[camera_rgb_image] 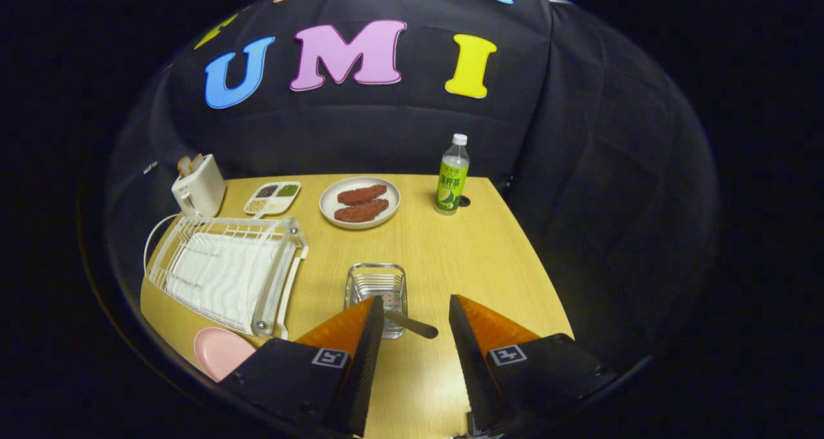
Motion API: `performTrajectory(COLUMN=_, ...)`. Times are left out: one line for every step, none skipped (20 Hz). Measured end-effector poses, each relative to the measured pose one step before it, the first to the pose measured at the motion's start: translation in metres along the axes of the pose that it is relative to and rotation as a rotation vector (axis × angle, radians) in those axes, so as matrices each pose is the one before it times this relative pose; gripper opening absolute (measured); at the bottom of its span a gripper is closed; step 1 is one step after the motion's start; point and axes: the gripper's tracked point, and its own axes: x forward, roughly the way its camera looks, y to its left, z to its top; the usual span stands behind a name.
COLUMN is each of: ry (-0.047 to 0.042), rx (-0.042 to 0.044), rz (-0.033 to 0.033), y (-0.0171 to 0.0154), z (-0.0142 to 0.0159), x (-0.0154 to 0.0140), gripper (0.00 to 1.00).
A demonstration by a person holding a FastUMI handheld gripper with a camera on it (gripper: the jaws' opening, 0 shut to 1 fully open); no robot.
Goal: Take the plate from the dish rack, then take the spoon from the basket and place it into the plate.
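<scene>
Gripper (pixel 412 310) hangs above the near part of the light wooden table (pixel 476 259), its two fingers spread apart with bare tabletop between them and nothing in their grasp. Just ahead of the left finger stands the small clear wire-and-plastic basket (pixel 377 288), and the spoon's dark handle (pixel 412 326) pokes out of it, slanting toward the gap between the fingers without touching either. The pale pink round plate (pixel 222 352) lies flat on the table at its near left edge, just beside the near corner of the white wire dish rack (pixel 225 271). Beyond the rack stand a cream toaster (pixel 198 191) with bread in its slots and a small white divided tray (pixel 273 197) of seasonings. A round white dish (pixel 360 202) with two reddish-brown pieces of food sits toward the far edge, and a green-labelled plastic bottle (pixel 452 175) stands upright beside it. Open tabletop stretches from the basket to the right edge
</scene>
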Motion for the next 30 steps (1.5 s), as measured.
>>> performTrajectory(ry=0.02895, rx=0.01885, rz=0.00909, y=-0.00004, z=-0.01003, x=0.00619, gripper=0.64)
performTrajectory(ry=0.01915, rx=0.02005, rz=0.00564, y=-0.00166, z=-0.00565, x=0.00544, gripper=0.63)
performTrajectory(ry=0.00755, rx=0.02209, rz=0.00800, y=0.00035, z=-0.00338, x=0.00195, gripper=0.58)
performTrajectory(ry=0.00180, rx=0.02190, rz=0.00724, y=0.00077, z=-0.00096, x=0.00306, gripper=0.53)
performTrajectory(ry=0.00198, rx=0.01261, rz=0.00469, y=0.00075, z=-0.00005, x=0.00108, gripper=0.47)
performTrajectory(ry=0.00183, rx=0.01471, rz=0.00790, y=0.00147, z=0.00003, x=0.00141, gripper=0.42)
performTrajectory(ry=0.01343, rx=0.01810, rz=0.00844, y=0.00177, z=-0.00163, x=0.00144, gripper=0.36)
performTrajectory(ry=0.02115, rx=0.02099, rz=0.02460, y=0.00619, z=-0.00299, x=0.00009, gripper=0.31)
performTrajectory(ry=0.02247, rx=0.01805, rz=0.02203, y=0.00587, z=-0.00443, x=0.00074, gripper=0.26)
performTrajectory(ry=0.00730, rx=0.00947, rz=0.01237, y=0.00312, z=-0.00229, x=0.00122, gripper=0.22)
performTrajectory(ry=0.00991, rx=0.00134, rz=0.01115, y=0.00315, z=-0.00249, x=0.00194, gripper=0.22)
performTrajectory(ry=0.00336, rx=0.00383, rz=0.01720, y=0.00498, z=-0.00087, x=0.00011, gripper=0.22)
performTrajectory(ry=0.01021, rx=0.00755, rz=0.01500, y=0.00434, z=-0.00216, x=-0.00194, gripper=0.19)
performTrajectory(ry=0.00930, rx=0.00900, rz=0.01407, y=0.00376, z=0.00000, x=-0.00040, gripper=0.16)
performTrajectory(ry=0.00758, rx=-0.00036, rz=0.00352, y=0.00088, z=-0.00014, x=-0.00200, gripper=0.14)
performTrajectory(ry=0.00146, rx=0.00041, rz=0.00281, y=-0.00007, z=0.00035, x=0.00242, gripper=0.12)
performTrajectory(ry=0.00431, rx=0.00251, rz=0.00004, y=-0.00035, z=0.00180, x=-0.00013, gripper=0.10)
performTrajectory(ry=-0.01085, rx=0.00702, rz=-0.00550, y=0.00021, z=0.00282, x=0.00041, gripper=0.08)
performTrajectory(ry=-0.00559, rx=-0.00292, rz=-0.00896, y=-0.00133, z=0.00269, x=-0.00014, gripper=0.08)
performTrajectory(ry=-0.00768, rx=-0.00647, rz=-0.00703, y=-0.00027, z=0.00216, x=-0.00258, gripper=0.08)
performTrajectory(ry=-0.00732, rx=-0.00705, rz=-0.00548, y=-0.00023, z=0.00417, x=-0.00189, gripper=0.08)
performTrajectory(ry=-0.00405, rx=-0.00673, rz=-0.00070, y=0.00039, z=0.00271, x=-0.00368, gripper=0.08)
performTrajectory(ry=0.00237, rx=-0.00239, rz=-0.00188, y=0.00030, z=0.00140, x=-0.00425, gripper=0.08)
performTrajectory(ry=-0.00322, rx=0.00211, rz=-0.00144, y=-0.00007, z=0.00352, x=-0.00451, gripper=0.08)
performTrajectory(ry=-0.00244, rx=0.00073, rz=0.00181, y=0.00118, z=0.00309, x=-0.00495, gripper=0.08)
performTrajectory(ry=0.00217, rx=-0.00213, rz=0.00319, y=0.00105, z=0.00122, x=-0.00691, gripper=0.08)
performTrajectory(ry=-0.00024, rx=0.00056, rz=0.00230, y=0.00087, z=0.00299, x=-0.00777, gripper=0.08)
performTrajectory(ry=-0.00282, rx=-0.00169, rz=0.00871, y=0.00250, z=0.00295, x=-0.00950, gripper=0.08)
performTrajectory(ry=-0.01031, rx=-0.00560, rz=0.01432, y=0.00366, z=0.00390, x=-0.01062, gripper=0.08)
performTrajectory(ry=-0.01273, rx=-0.00768, rz=0.01223, y=0.00337, z=0.00351, x=-0.01150, gripper=0.08)
